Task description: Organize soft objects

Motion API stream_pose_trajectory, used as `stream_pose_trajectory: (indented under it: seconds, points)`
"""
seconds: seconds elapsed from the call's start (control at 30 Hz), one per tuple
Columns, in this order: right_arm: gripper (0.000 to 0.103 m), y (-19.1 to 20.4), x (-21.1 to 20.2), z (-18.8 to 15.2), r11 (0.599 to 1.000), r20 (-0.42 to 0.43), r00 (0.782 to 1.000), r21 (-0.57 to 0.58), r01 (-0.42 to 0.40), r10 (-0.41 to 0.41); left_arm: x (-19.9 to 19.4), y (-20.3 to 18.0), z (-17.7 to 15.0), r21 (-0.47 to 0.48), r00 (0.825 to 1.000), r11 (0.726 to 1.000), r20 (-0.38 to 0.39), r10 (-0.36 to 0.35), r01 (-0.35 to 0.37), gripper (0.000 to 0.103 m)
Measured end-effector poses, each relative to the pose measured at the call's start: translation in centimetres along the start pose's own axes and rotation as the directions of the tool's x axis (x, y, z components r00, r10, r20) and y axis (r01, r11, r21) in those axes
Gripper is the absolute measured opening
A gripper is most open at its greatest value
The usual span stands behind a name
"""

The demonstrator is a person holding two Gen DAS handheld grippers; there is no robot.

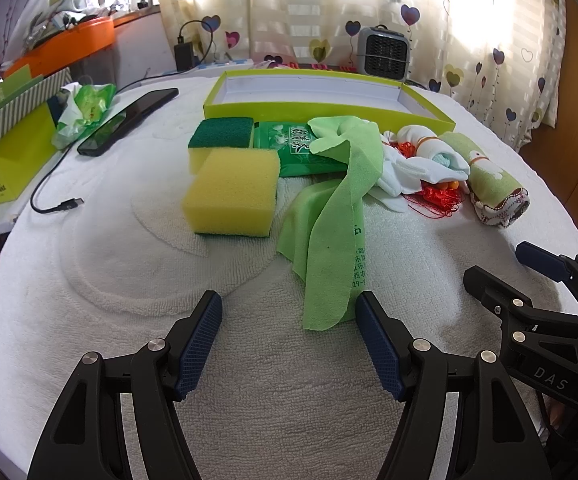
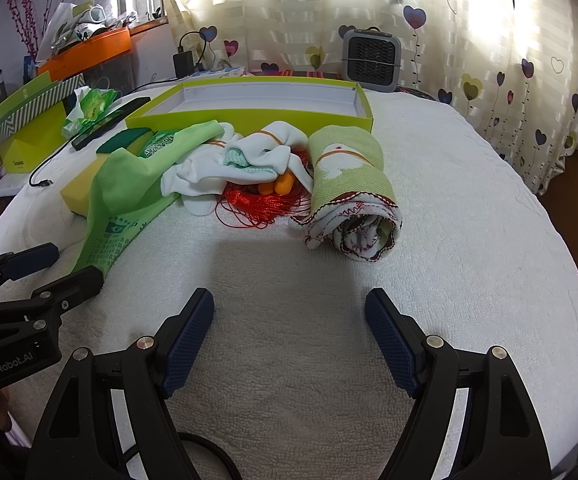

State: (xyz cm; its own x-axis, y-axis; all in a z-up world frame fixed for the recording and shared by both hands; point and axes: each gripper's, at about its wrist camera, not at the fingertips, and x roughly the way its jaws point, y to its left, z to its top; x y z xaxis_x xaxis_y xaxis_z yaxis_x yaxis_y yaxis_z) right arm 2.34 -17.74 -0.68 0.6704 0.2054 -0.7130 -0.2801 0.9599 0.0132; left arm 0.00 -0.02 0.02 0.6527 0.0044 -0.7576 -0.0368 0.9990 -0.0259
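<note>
Since the shallow lime-green cardboard box [image 1: 429, 114] holds nothing, sorting has not begun — the yellow sponge [image 1: 233, 192], thin green cloth [image 1: 329, 216] and rolled green towel [image 2: 353, 184] lie just before it, and both tongs, left [image 1: 289, 344] and right [image 2: 289, 340], hang apart, empty.

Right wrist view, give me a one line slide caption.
Open right gripper hovers over the white towel, facing a rolled green cloth, white socks and an empty green box.
</note>
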Motion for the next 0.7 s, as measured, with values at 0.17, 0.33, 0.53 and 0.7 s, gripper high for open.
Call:
stream_pose_trajectory:
  seconds: [0.17, 0.33, 0.53, 0.7]
  points:
    - [0.078, 0.0, 0.0, 0.0, 1.000, 0.000, 1.000, 0.000, 0.000, 0.000, 0.0, 0.0, 0.0, 0.000, 1.000, 1.000, 0.000, 0.001, -0.001, 0.069]
    - [0.078, 0.0, -0.1, 0.0, 1.000, 0.000, 1.000, 0.000, -0.002, 0.002, 0.0, 0.0, 0.0, 0.000, 1.000, 1.000, -0.001, -0.003, 0.003, 0.069]
    - [0.078, -0.1, 0.2, 0.3, 1.000, -0.002, 1.000, 0.007, -0.026, 0.026, -0.1, 1.0, 0.2, 0.002, 0.999, 0.999, -0.018, -0.036, 0.036, 0.069]
    - [0.078, -1.5, -1.4, 0.4, 0.998, 0.038, 0.998, 0.045, -0.044, 0.042, -0.8, 2.2, 0.7, -0.021, 0.999, 0.999, -0.015, -0.047, 0.047, 0.069]
